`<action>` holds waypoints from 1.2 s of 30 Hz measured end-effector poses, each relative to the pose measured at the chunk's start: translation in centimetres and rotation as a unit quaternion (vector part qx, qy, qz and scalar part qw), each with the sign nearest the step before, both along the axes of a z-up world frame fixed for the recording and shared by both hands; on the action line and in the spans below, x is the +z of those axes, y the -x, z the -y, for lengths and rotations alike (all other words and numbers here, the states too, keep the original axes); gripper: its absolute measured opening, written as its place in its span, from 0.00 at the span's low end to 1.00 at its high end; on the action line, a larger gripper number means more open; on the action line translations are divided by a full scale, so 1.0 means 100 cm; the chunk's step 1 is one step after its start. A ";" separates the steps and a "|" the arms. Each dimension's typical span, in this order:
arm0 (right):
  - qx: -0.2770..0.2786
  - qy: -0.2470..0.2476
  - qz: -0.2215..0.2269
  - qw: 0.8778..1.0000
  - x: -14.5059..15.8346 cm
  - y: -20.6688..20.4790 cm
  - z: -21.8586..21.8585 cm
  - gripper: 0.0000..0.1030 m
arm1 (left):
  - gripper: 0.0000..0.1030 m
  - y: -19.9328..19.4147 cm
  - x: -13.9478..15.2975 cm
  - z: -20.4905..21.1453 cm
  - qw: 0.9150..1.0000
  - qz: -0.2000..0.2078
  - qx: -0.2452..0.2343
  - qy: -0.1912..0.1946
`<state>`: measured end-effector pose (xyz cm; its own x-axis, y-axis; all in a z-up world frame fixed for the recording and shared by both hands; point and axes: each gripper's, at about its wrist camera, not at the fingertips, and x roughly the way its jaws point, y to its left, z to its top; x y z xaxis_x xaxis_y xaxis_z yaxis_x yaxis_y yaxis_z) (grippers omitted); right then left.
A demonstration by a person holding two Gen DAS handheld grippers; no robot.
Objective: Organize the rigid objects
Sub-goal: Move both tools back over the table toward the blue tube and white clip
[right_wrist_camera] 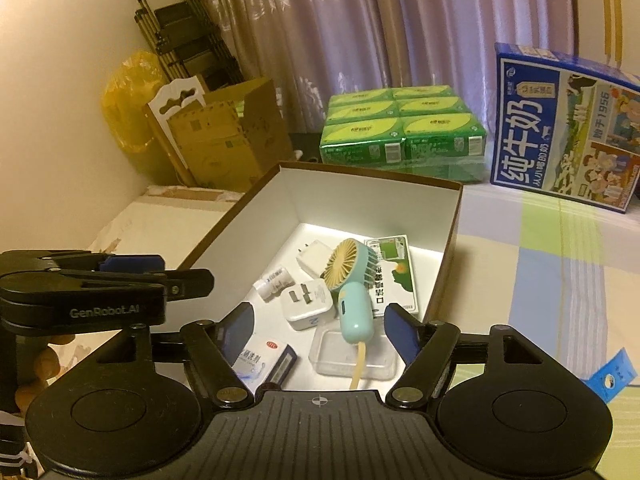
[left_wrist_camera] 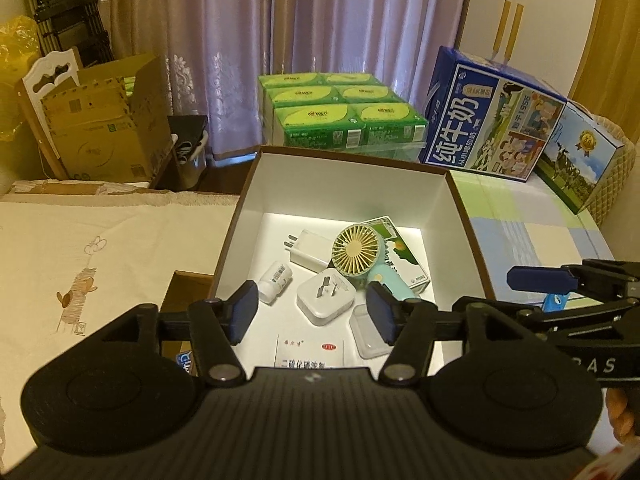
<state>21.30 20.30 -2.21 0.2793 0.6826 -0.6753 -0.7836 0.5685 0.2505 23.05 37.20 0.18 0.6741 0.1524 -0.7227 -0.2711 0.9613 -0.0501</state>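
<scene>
An open white-lined box [left_wrist_camera: 460,208] [right_wrist_camera: 248,216] sits on the bed. Inside lie a mint handheld fan [left_wrist_camera: 356,254] [right_wrist_camera: 354,304], a white square plug adapter [left_wrist_camera: 326,300] [right_wrist_camera: 306,306], a white charger [left_wrist_camera: 308,252] [right_wrist_camera: 312,254], a small white bottle [left_wrist_camera: 276,280] [right_wrist_camera: 274,282], a green and white carton [left_wrist_camera: 404,256] [right_wrist_camera: 392,276], a clear plastic case [left_wrist_camera: 366,338] [right_wrist_camera: 352,354] and a white medicine box [left_wrist_camera: 310,354] [right_wrist_camera: 260,362]. My left gripper [left_wrist_camera: 312,314] [right_wrist_camera: 156,270] is open and empty above the box's near edge. My right gripper [right_wrist_camera: 320,330] [left_wrist_camera: 540,292] is open and empty beside it.
Green tissue packs [left_wrist_camera: 340,112] [right_wrist_camera: 400,128] and a blue milk carton [left_wrist_camera: 492,120] [right_wrist_camera: 564,132] stand behind the box. Cardboard boxes [left_wrist_camera: 104,128] [right_wrist_camera: 224,136] stand at the back left. A blue tag [right_wrist_camera: 610,382] lies on the checked bedsheet [right_wrist_camera: 560,260] at right.
</scene>
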 end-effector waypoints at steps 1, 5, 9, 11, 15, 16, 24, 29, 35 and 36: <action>0.000 -0.001 0.000 1.000 0.001 0.001 0.003 0.69 | 0.56 0.004 0.002 0.001 1.000 0.002 0.000 -0.001; -0.002 -0.007 0.000 1.000 0.005 0.010 0.015 0.70 | 0.56 0.018 0.009 0.009 1.000 0.008 0.001 0.001; -0.002 -0.012 -0.003 1.000 0.009 0.019 0.027 0.71 | 0.56 0.033 0.015 0.019 1.000 0.012 0.000 -0.003; -0.001 -0.015 -0.005 1.000 0.011 0.022 0.034 0.71 | 0.56 0.042 0.017 0.023 1.000 0.014 -0.001 0.001; 0.000 -0.019 -0.008 1.000 0.015 0.029 0.048 0.72 | 0.56 0.057 0.017 0.034 1.000 0.014 -0.001 0.002; 0.001 -0.020 -0.009 1.000 0.015 0.030 0.052 0.72 | 0.56 0.061 0.016 0.037 1.000 0.013 -0.002 0.002; 0.004 -0.022 -0.023 0.999 0.017 0.035 0.084 0.72 | 0.56 0.081 0.015 0.063 1.000 0.004 -0.012 0.011; 0.008 -0.017 -0.034 0.999 0.015 0.037 0.103 0.73 | 0.56 0.088 0.011 0.082 1.000 -0.004 -0.015 0.022; 0.002 -0.010 -0.053 0.999 0.009 0.034 0.131 0.73 | 0.56 0.094 0.007 0.106 0.999 -0.014 -0.027 0.032; 0.001 -0.008 -0.056 0.998 0.008 0.033 0.135 0.73 | 0.56 0.094 0.007 0.111 0.999 -0.016 -0.029 0.034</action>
